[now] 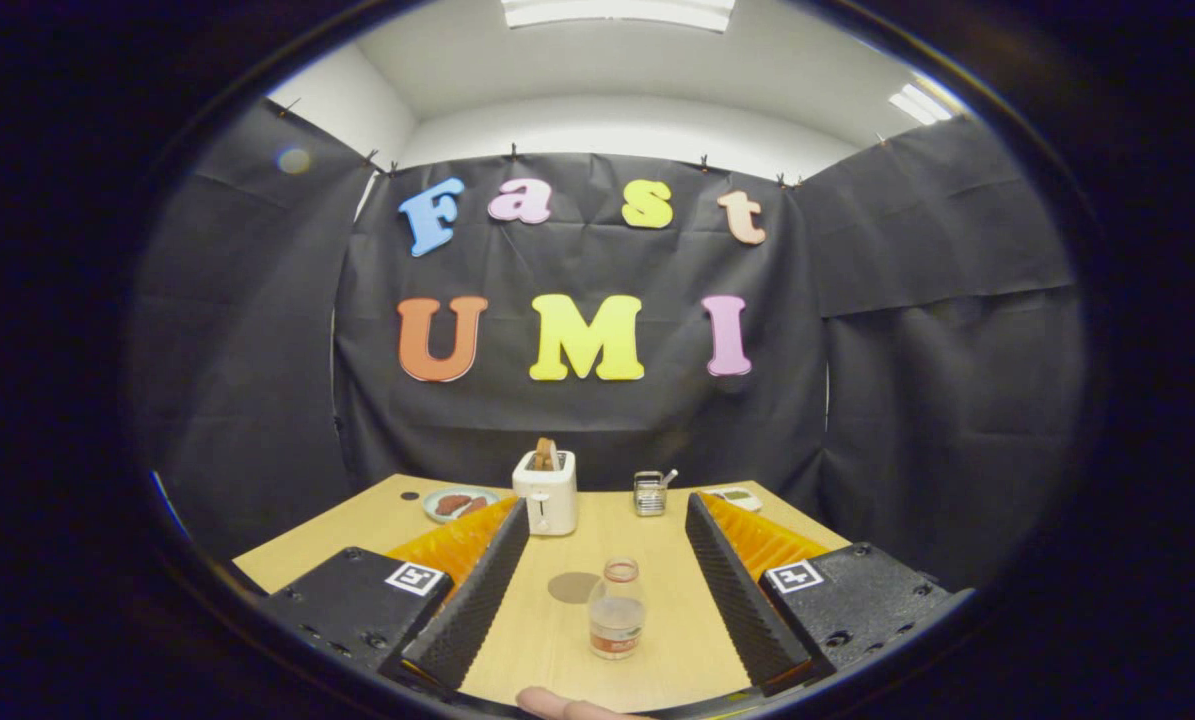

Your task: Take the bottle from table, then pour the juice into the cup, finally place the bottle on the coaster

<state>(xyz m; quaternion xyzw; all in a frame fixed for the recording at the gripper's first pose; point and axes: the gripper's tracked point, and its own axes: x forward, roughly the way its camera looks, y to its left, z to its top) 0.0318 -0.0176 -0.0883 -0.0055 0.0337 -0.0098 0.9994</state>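
the bottle (616,612) label is too small to read; nothing else carries legible text.

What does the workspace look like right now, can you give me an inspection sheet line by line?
Surface: light wooden table, bare between the fingers.
Job's things: small clear plastic bottle with an orange label, upright, cap off, between the open fingers; round brown coaster flat just behind it to one side. Cup: nothing seen.
Clutter: white toaster with toast in its slot; pale plate with dark food; small metal wire holder; small white device, all at the far edge.
Grippers: tool open, fingers either side of the bottle, not touching it.
Cables: nothing seen.
Surroundings: black cloth booth wall; white ceiling with lights; a fingertip at the near edge.
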